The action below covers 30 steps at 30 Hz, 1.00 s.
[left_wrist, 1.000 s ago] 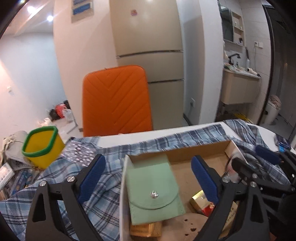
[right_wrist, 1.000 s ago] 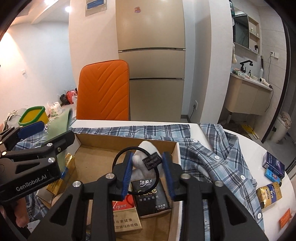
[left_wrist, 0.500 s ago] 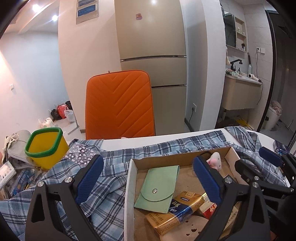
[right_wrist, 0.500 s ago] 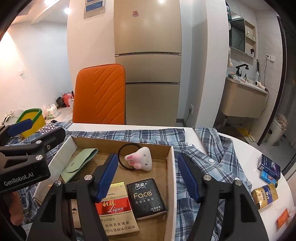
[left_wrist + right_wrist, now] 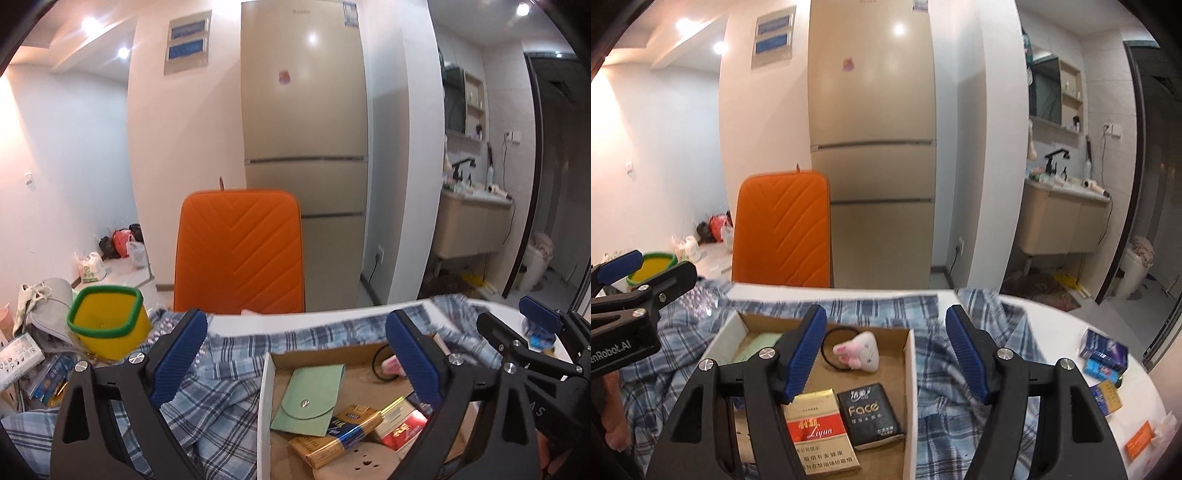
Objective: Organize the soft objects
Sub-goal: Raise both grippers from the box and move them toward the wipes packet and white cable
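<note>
On the white table (image 5: 1052,325) in front of you lies a blue plaid shirt (image 5: 964,354), and on that shirt sits an open cardboard box (image 5: 910,373). Your right gripper (image 5: 886,354) hangs above the box with its blue-padded jaws spread wide and nothing between them; the pads touch no object. Your left gripper (image 5: 291,363) stands likewise wide apart and empty, over the box's left wall and the shirt beside it. Inside the box, at the far end, a small white plush bunny (image 5: 858,354) rests against a black hair tie (image 5: 834,349); the two are touching, and they appear joined, though you cannot confirm this from either view. Along the left side of the box lies a mint-green snap pouch (image 5: 312,398), flat, flap closed. Nearer to you in the box lie a black Face tissue pack (image 5: 870,415) and a red-and-gold cigarette pack (image 5: 816,430), side by side and just touching. A gold-and-blue cigarette pack (image 5: 338,434) overlaps the pouch's lower edge. To the right, on the bare table, several small blue packs (image 5: 1102,354) sit well apart from the box. An orange chair (image 5: 240,254) stands behind the table, and a yellow bin with a green rim (image 5: 107,321) stands to the left.
</note>
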Tool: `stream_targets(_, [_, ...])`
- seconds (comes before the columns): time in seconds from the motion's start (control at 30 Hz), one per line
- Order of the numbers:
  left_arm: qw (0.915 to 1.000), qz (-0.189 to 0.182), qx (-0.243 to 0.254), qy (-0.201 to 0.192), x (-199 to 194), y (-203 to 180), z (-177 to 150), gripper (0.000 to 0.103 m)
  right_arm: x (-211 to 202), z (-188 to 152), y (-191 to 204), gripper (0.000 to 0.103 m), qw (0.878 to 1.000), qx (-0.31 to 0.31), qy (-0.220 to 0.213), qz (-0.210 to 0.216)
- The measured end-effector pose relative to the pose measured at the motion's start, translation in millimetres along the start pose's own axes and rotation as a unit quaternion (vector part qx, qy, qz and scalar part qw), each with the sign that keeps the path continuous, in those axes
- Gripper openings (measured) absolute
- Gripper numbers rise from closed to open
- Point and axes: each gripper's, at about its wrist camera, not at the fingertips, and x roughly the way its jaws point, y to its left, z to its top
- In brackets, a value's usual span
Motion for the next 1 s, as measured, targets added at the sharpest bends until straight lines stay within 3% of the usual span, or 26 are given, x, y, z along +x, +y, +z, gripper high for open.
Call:
stream_targets(0.1, [0.9997, -0.004, 0.000, -0.024, -15, 0, 6, 0.103, -16, 9, -3, 0.087, 0.999, 0.010, -0.028, -0.013])
stream_targets(0.33, [0.9974, -0.006, 0.002, -0.071, -56, 2, 23, 0.103, -54, 24, -8, 0.088, 0.996, 0.012, -0.076, -0.038])
stream_targets(0.6, [0.9921, -0.002, -0.006, -0.125, -119, 11, 36, 0.103, -126, 42, 2, 0.091, 0.990, 0.001, -0.140, -0.024])
stream_targets(0.7, [0.9896, 0.000, -0.011, -0.143, -141, 17, 37, 0.103, -153, 46, 5, 0.103, 0.986, -0.002, -0.167, -0.017])
stream_targets(1.0, [0.9859, 0.004, -0.011, -0.167, -177, 31, 21, 0.103, -212, 32, 18, 0.103, 0.979, -0.015, -0.203, -0.013])
